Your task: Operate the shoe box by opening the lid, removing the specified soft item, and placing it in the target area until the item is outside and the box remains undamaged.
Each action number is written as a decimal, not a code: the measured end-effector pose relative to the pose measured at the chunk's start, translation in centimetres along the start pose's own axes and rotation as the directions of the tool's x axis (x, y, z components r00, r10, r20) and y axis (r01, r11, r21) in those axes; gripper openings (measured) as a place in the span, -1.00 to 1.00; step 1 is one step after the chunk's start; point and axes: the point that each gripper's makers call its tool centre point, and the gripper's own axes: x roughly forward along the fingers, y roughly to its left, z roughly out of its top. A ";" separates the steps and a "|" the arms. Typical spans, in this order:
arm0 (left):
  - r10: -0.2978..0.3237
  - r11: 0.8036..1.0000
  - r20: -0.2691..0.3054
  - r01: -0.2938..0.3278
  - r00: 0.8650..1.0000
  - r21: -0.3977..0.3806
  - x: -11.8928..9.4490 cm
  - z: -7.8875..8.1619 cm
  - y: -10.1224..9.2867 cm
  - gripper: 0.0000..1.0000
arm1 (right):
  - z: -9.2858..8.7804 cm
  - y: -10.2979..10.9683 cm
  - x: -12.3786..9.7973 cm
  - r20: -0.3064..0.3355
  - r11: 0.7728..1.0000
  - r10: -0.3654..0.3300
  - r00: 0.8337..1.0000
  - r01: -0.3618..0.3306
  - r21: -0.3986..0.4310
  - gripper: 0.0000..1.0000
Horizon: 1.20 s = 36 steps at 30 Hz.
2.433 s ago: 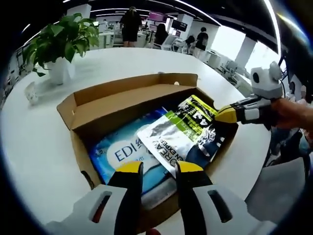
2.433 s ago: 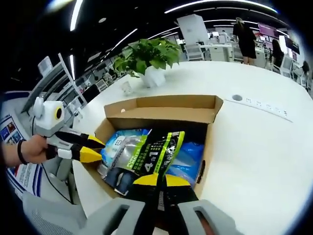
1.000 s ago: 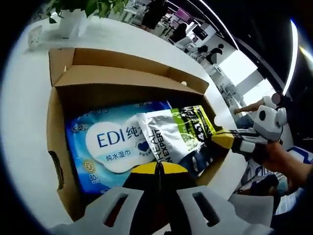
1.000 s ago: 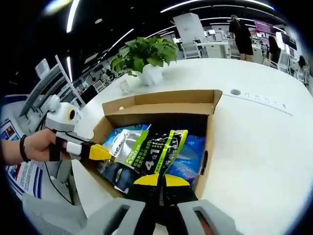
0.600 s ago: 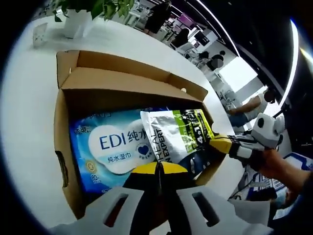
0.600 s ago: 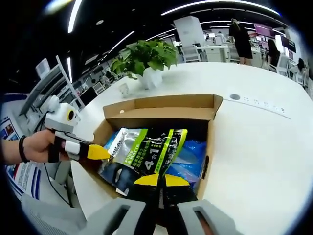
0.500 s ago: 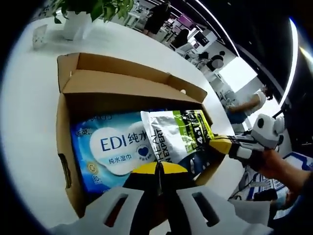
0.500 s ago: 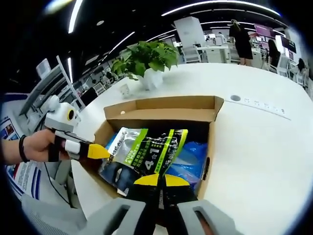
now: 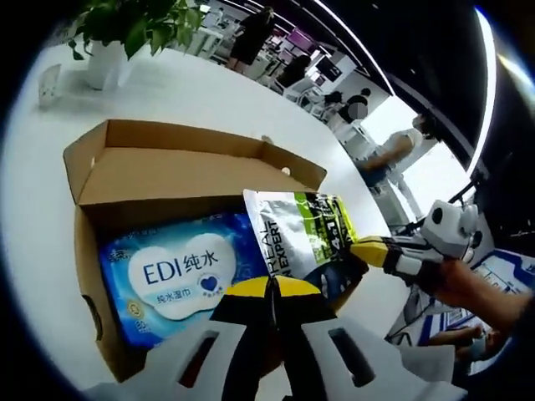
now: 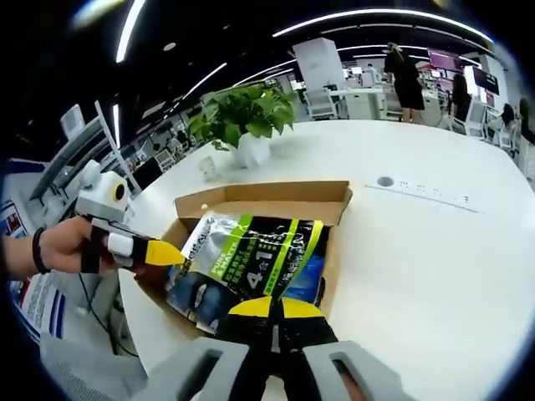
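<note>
- A large white table (image 10: 435,251) with a smooth, curved top spreads across both views.
- A leafy green plant (image 10: 238,117) in a white pot (image 10: 251,150) stands on the table's far part; in the left gripper view the same plant (image 9: 125,21) sits at the upper left.
- A small round port (image 10: 384,181) is set into the tabletop, with a row of small marks beside it.
- The ceiling is dark, crossed by long bright light strips (image 10: 368,15).
- Beyond the table lies an open office with white desks (image 10: 351,100), chairs and screens.
- People (image 10: 397,71) stand among the far desks.
- A bright window area (image 9: 435,175) glows at the right of the left gripper view.
</note>
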 end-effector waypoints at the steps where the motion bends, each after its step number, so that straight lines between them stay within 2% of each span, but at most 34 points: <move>1: -0.004 1.000 -0.002 0.004 1.000 0.004 0.2 0.0 -0.3 -1.00 | 0.0 -0.2 -0.3 0.003 1.000 -0.003 1.000 0.003 0.005 -1.00; 16: -0.038 0.996 -0.053 0.042 0.998 0.078 3.3 -0.6 -5.1 -1.00 | -1.5 -3.7 -4.6 0.035 0.996 -0.062 0.997 0.060 0.064 -1.00; 36: -0.092 0.983 -0.140 0.112 0.986 0.145 8.6 -3.2 -11.8 -1.00 | -4.6 -9.6 -10.5 0.051 0.981 -0.146 0.988 0.138 0.133 -1.00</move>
